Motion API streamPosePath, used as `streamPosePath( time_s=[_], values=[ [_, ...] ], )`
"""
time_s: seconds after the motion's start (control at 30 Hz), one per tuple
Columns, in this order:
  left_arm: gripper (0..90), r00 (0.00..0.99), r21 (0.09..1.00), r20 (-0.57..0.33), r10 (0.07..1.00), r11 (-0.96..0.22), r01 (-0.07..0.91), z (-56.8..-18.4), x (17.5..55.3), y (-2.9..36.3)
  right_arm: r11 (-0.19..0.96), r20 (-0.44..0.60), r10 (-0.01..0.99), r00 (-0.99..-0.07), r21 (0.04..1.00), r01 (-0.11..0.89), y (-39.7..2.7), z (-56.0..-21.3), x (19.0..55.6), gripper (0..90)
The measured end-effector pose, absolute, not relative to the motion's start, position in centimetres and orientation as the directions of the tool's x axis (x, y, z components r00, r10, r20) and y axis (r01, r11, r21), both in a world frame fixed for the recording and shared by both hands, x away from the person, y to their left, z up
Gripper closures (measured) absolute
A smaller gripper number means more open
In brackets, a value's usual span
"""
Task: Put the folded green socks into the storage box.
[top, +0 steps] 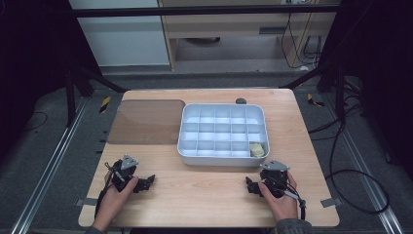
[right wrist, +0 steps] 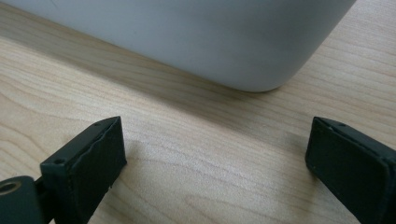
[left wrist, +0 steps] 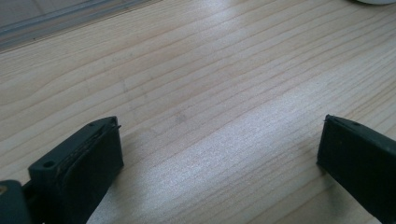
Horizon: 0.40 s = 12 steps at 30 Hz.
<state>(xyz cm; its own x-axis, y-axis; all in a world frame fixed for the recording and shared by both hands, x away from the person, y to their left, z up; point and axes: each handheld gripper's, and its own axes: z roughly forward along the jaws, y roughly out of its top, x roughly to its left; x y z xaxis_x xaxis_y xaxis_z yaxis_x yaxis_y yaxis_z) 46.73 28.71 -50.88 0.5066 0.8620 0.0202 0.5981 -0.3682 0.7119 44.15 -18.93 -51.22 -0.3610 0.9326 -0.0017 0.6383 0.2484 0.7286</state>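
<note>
A white tray (top: 191,146) divided into several compartments sits in the middle of the wooden table (top: 204,190). A small yellowish item (top: 257,149) lies in its near right compartment. My left gripper (top: 146,183) rests near the front left of the table, jaws pointing right. In the left gripper view the left gripper (left wrist: 219,128) is open over bare wood. My right gripper (top: 249,186) rests at the front right, jaws pointing left. In the right gripper view the right gripper (right wrist: 215,126) is open and empty, a little short of the tray's outer wall (right wrist: 196,37).
A brown translucent flat sheet (top: 146,121) lies left of the tray. A small dark object (top: 240,101) sits at the table's far edge behind the tray. Cables (top: 341,170) run over the floor on the right.
</note>
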Motion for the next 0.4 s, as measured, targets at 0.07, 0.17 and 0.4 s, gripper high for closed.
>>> streamPosePath(
  time_s=[0.07, 0.17, 0.4],
  values=[
    [0.0, 0.506, 0.712, 0.02, 0.862, -0.368, 0.598, -50.88, 46.73, 28.7, 0.241, 0.003, 0.935, -0.355, 0.728, 0.641, -18.77, -51.27, 44.27, 2.4],
    [0.0, 0.504, 0.711, 0.02, 0.864, -0.367, 0.6, -50.88, 46.8, 28.62, 0.242, 0.001, 0.936, -0.351, 0.723, 0.648, -18.54, -51.31, 44.41, 0.3],
    [0.0, 0.484, 0.71, 0.019, 0.875, -0.352, 0.609, -50.88, 47.12, 28.31, 0.227, -0.003, 0.945, -0.326, 0.723, 0.652, -18.2, -51.33, 44.58, 0.3]
  ],
)
